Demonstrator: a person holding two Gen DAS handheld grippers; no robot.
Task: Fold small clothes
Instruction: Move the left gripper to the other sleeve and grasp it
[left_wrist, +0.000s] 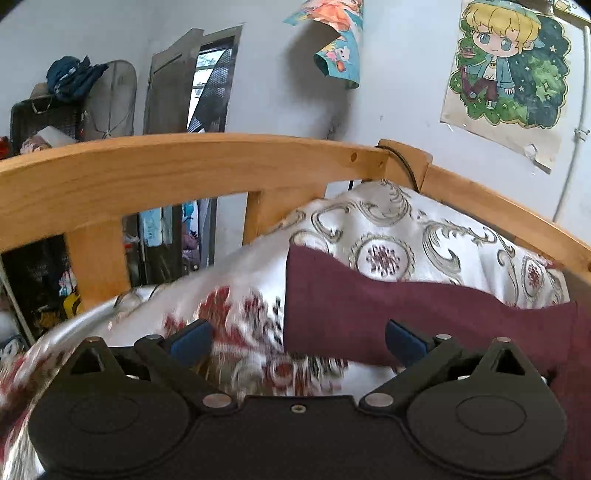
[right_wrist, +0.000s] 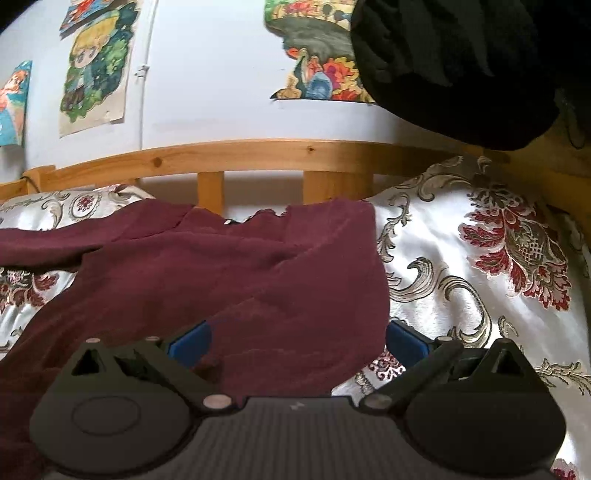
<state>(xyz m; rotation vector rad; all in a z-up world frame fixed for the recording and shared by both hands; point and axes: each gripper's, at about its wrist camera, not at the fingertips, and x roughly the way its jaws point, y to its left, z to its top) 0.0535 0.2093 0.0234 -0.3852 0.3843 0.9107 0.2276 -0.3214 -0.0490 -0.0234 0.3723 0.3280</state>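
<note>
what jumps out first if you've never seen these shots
The maroon garment spread over the white bedspread with red and gold flourishes draws the eye first. Behind it runs the wooden bed rail, with a cartoon poster of a blond figure on the wall above. Both the left tool and right tool are open.

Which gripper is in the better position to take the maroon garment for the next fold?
Probably the right gripper: open, with the maroon garment lying between its fingers. The left gripper is open mostly over the bedspread.
</note>
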